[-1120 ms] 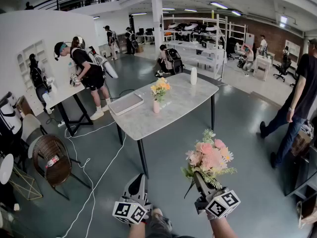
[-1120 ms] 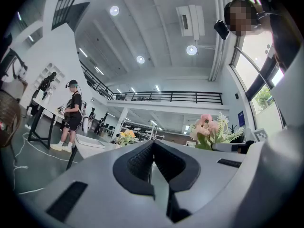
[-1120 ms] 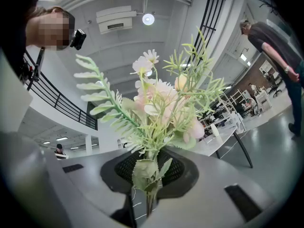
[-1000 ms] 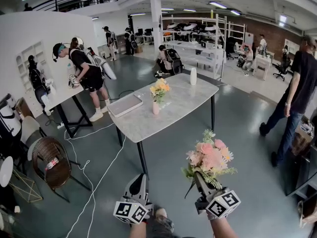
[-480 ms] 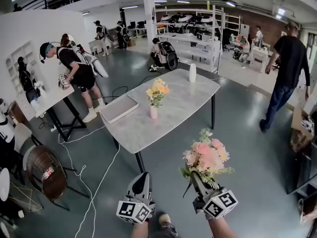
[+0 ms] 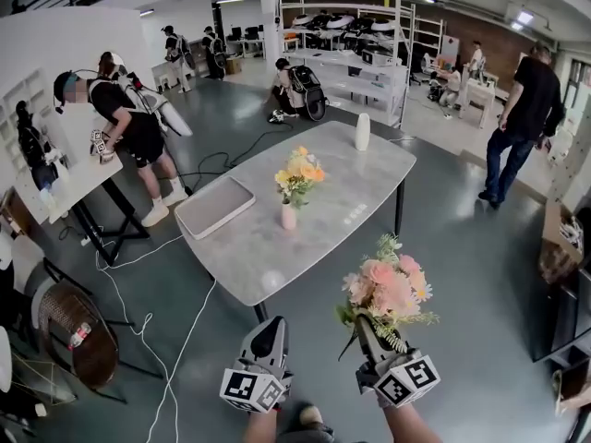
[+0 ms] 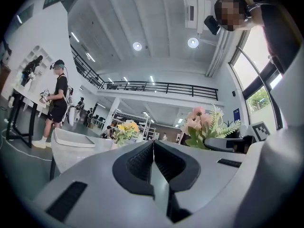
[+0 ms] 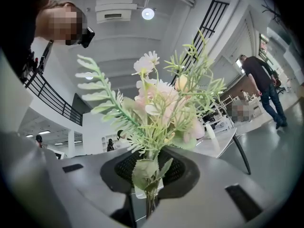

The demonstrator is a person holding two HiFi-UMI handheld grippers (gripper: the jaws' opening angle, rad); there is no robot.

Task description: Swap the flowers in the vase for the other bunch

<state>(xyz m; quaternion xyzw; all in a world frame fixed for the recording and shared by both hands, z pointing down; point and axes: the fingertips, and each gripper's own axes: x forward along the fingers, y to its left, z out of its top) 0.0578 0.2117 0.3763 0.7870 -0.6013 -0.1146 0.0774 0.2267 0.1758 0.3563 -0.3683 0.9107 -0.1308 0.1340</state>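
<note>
A small pink vase (image 6: 289, 216) with a yellow-orange bunch (image 6: 300, 174) stands near the middle of the marble table (image 6: 268, 257). My right gripper (image 6: 367, 329) is shut on the stems of a pink bunch (image 6: 389, 289) with green fern sprigs, held upright short of the table's near end. In the right gripper view the pink bunch (image 8: 161, 106) rises from between the jaws. My left gripper (image 6: 270, 332) is shut and holds nothing, beside the right one. In the left gripper view the yellow bunch (image 7: 124, 129) shows ahead and the pink bunch (image 7: 205, 126) to the right.
A grey tray (image 6: 214, 206) lies on the table's left part and a white bottle (image 6: 362, 132) stands at its far end. A person in black (image 6: 125, 132) works at a white desk on the left. Another person (image 6: 517, 123) walks at the right. A wicker chair (image 6: 74, 335) and floor cables (image 6: 162, 349) lie left.
Both grippers and the pink bunch have come closer to the table, which now sits larger and lower in the head view. The person at the right has walked farther away.
</note>
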